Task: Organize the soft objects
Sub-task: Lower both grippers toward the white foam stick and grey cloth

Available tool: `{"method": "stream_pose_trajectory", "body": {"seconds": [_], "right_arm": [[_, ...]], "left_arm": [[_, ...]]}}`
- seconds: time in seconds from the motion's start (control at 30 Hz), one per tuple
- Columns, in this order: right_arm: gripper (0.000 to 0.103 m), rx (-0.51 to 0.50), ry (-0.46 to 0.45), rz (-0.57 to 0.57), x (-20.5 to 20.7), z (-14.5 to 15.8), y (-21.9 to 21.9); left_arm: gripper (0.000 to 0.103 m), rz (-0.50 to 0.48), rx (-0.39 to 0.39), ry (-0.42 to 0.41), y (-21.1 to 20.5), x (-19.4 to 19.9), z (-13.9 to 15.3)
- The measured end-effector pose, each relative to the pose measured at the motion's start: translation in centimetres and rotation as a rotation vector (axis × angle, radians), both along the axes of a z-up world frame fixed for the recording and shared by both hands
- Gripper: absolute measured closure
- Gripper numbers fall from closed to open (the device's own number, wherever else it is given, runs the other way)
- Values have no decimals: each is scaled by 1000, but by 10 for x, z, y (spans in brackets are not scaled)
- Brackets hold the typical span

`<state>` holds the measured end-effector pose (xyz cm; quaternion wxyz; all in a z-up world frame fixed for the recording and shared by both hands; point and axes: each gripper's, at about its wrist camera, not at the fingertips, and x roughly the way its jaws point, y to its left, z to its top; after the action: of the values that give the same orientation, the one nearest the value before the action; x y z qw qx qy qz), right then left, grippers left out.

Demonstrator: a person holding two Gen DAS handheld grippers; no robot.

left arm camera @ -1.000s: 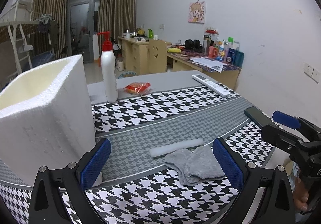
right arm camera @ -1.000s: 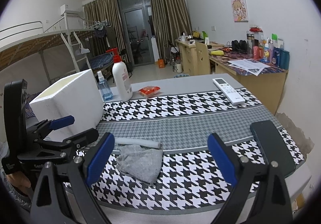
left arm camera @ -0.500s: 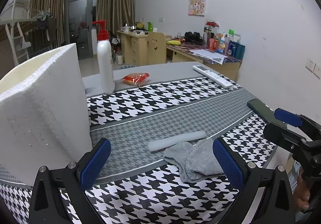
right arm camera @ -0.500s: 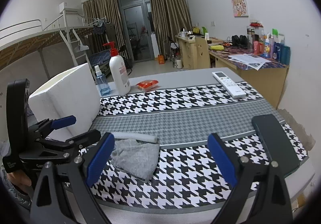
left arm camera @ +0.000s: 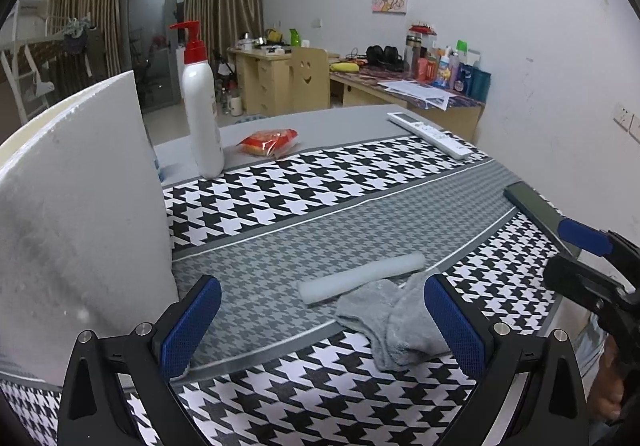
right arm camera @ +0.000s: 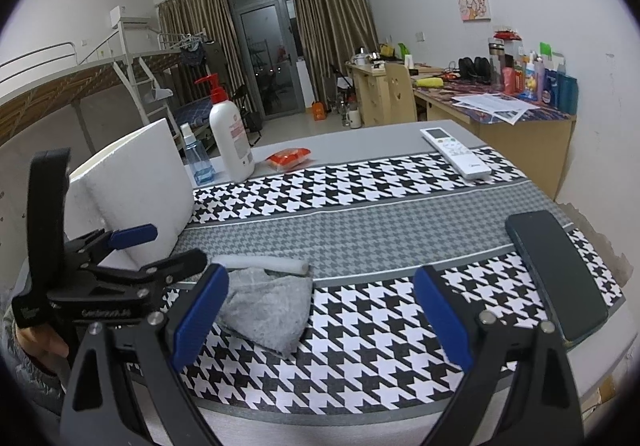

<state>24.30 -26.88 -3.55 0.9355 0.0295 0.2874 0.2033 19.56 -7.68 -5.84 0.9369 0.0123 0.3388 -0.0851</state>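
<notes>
Grey sock [left arm camera: 394,320]: laid crumpled on the desk [left arm camera: 340,222], touching a white foam roll [left arm camera: 360,278]. Foam box [left arm camera: 80,214]: stood at left. Left gripper [left arm camera: 320,330] and right gripper [right arm camera: 320,314]: jaws held wide apart, nothing gripped, both poised above the near desk edge.

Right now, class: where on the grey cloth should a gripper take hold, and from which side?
Probably pinch the grey cloth at its raised bunched fold, coming from above on the near side with the left gripper; the foam roll lies against its far edge.
</notes>
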Motion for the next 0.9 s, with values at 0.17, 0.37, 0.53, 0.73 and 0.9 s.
{"method": "stream_pose_trajectory", "body": {"seconds": [0.17, 0.37, 0.53, 0.73, 0.9], "right_arm": [[7, -6, 9, 10, 2, -2, 3], [7, 5, 23, 12, 6, -6, 2], [7, 9, 28, 23, 7, -7, 5], [7, 9, 34, 27, 7, -9, 3], [7, 19, 47, 25, 8, -11, 1]], "left_arm": [[1, -40, 49, 8, -7, 8, -5], [5, -51, 48, 20, -9, 13, -7], [9, -82, 63, 33, -19, 17, -9], [15, -105, 98, 67, -25, 25, -13], [28, -118, 127, 110, -22, 34, -22]]}}
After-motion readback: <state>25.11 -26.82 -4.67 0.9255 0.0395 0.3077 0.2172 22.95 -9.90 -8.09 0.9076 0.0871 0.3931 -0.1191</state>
